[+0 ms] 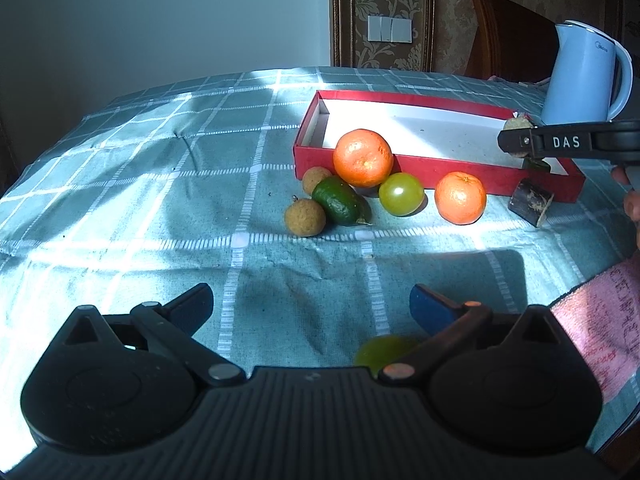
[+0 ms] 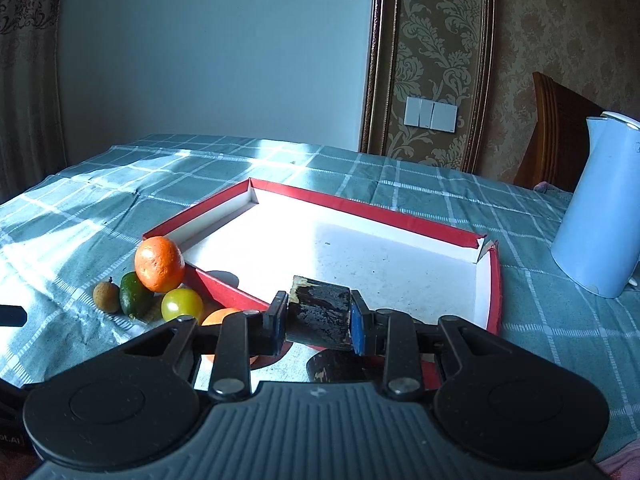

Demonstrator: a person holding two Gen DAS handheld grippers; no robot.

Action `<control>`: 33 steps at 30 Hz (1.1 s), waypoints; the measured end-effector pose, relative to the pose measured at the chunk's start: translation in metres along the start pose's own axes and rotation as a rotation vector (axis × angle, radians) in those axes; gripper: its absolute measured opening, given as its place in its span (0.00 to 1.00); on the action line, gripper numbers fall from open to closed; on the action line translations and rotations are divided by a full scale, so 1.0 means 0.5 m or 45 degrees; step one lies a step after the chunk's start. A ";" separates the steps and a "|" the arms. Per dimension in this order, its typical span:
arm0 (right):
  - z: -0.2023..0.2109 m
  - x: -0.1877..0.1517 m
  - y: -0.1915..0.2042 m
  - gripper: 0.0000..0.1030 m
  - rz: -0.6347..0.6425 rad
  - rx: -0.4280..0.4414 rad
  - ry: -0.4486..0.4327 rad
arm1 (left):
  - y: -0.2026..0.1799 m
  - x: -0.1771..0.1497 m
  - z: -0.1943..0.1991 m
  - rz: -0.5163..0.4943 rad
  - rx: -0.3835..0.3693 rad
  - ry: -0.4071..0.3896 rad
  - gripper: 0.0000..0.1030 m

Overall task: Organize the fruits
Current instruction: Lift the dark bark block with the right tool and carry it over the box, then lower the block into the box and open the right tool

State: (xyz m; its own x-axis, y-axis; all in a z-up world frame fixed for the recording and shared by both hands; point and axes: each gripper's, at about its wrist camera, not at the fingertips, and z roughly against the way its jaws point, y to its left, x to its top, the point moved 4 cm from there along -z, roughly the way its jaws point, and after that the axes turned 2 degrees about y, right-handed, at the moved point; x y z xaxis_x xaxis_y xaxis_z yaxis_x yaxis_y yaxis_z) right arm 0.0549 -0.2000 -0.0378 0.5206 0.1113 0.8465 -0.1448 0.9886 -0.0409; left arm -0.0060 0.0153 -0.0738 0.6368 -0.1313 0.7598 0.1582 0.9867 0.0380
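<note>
Right wrist view: right hand-held gripper point(image 2: 319, 317) clamped on a dark sugarcane piece point(image 2: 320, 312), up over the near edge of the red box point(image 2: 400, 216). Looks like the carrying step; next, probably a move further over the box and a gentle letting go.

Box white inside and seemingly bare, no fruit in it yet.

Outside the box, just by its near wall on the bench point(image 1: 120, 200): big orange point(image 1: 362, 157), green tomato point(image 1: 401, 193), small orange point(image 1: 460, 197), dark green fruit point(image 1: 340, 200), two brown longans point(image 1: 305, 217), and another dark sugarcane piece point(image 1: 530, 201) near the box corner.

Left hand-held gripper point(image 1: 312, 304) wide open, holding nothing, well back from the box. Blurry green fruit point(image 1: 384, 354) low behind it.
</note>
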 end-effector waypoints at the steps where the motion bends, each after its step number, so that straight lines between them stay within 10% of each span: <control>1: -0.011 0.007 -0.010 0.29 -0.017 -0.006 0.007 | 0.002 0.001 -0.001 0.004 0.000 0.001 1.00; 33: -0.162 0.015 -0.085 0.29 -0.121 -0.098 0.204 | 0.020 0.006 -0.026 0.042 0.008 0.030 1.00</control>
State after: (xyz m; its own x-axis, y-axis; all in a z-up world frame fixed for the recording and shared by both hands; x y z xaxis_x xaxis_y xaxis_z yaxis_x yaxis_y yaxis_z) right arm 0.1333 -0.2331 -0.0729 0.6569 0.0259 0.7535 -0.0275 0.9996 -0.0104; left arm 0.0073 0.0233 -0.0794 0.6593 -0.1007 0.7451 0.1323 0.9911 0.0169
